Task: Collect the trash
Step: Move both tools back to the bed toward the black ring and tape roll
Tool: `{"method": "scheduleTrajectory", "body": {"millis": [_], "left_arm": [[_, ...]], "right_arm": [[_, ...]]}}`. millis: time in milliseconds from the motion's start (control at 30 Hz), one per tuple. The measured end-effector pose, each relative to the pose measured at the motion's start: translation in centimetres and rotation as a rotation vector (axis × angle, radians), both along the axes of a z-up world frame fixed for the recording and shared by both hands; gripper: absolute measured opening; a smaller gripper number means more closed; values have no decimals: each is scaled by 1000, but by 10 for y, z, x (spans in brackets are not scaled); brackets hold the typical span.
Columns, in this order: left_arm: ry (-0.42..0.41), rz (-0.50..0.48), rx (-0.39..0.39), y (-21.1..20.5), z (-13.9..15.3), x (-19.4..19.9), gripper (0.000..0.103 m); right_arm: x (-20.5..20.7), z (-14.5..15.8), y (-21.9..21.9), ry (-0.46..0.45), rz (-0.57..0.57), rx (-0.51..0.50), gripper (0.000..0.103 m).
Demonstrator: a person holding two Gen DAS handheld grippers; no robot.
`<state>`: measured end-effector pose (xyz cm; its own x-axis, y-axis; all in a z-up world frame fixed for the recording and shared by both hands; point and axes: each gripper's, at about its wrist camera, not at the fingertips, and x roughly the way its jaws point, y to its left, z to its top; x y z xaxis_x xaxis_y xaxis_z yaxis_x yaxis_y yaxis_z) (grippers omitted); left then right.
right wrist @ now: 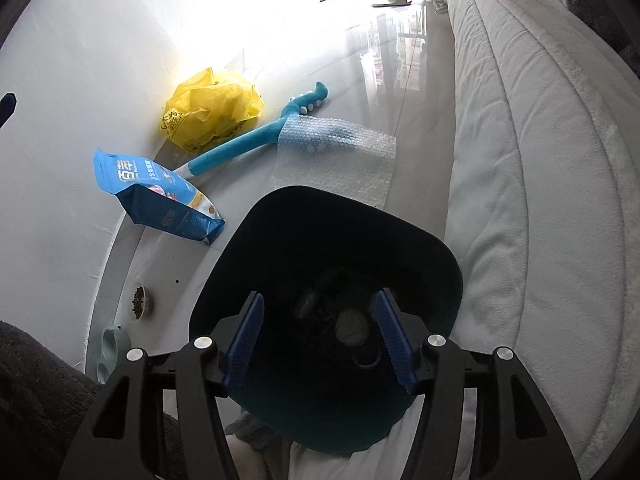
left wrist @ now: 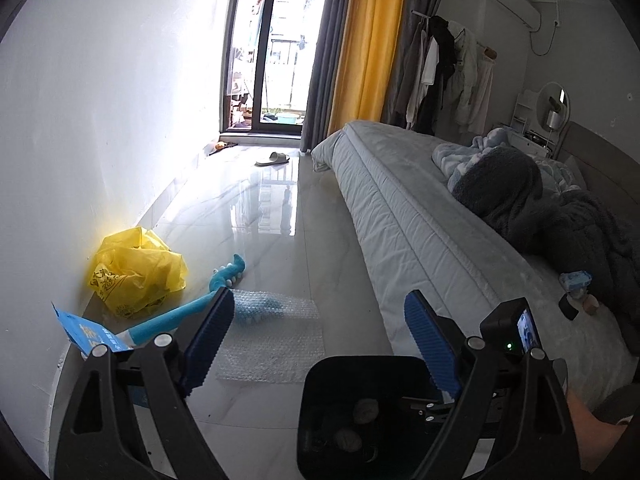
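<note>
- Bedroom, glossy pale tile floor point(left wrist: 280, 248), white wall on the left, bed point(left wrist: 420, 220) with a light quilted cover on the right.
- Nearest: dark bin point(right wrist: 332, 248), rounded-square mouth, standing on the floor beside the bed edge. Inside, pale crumpled wads point(right wrist: 352, 326) and some dark items too dim to identify.
- Right gripper point(right wrist: 320, 340) hangs directly above the bin mouth, blue ribbed pads spread wide, nothing between them.
- Left gripper point(left wrist: 320, 344) is beside the bin, pads also wide apart and empty; the bin's corner shows between them in the left wrist view.
- Left of the bin by the wall: small bowl of brown kibble point(right wrist: 141, 302) and a pale green double dish point(right wrist: 112, 354).
- Next out: blue pet-food bag point(right wrist: 160, 198), glossy, printed with white characters, lying on its side near the wall.
- Bubble wrap sheet point(right wrist: 336, 160): clear, rectangular, flat on the tile just beyond the bin, one end lying over the blue toy.
- Blue plush toy point(right wrist: 248, 140): long tube shape with a curled head and white nubs, lying diagonally, touching the yellow bag.
- Yellow plastic bag point(right wrist: 212, 114): crumpled, thin, translucent, dark print on it, against the wall.
- Far: one slipper point(left wrist: 273, 158) on the floor near the glass balcony door point(left wrist: 276, 60), yellow curtain point(left wrist: 368, 40) beside it.
</note>
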<state>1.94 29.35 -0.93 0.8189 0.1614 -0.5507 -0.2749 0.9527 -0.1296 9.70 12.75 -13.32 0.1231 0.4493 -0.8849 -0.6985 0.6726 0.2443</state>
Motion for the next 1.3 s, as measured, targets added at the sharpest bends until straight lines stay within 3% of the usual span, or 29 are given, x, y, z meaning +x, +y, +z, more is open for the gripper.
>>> {"method": "scheduleTrajectory", "body": {"millis": [133,267,600,900,1167,1300], "left_arm": [[-41,-30,-6,-21,18,3,91],[-62,-67,11,-50,36,7,93],[-90,-143,71,-104,49,22,95],[-89,-223,50,-147,44,45,95],[-79,-299,61,-185,39,59,96],[-90,-397,115,-208,35,68,96]], "right_arm": [[-6,22,-18,-46,-3,83,60],[-11,49,-39,-110,-1,158,71],[5,100,-107,-280,-83,222,81],[36,123,-184,-367,-204,236,83],[52,125,-246,-389,-311,227,84],[58,123,-269,-402,-340,211,84]]}}
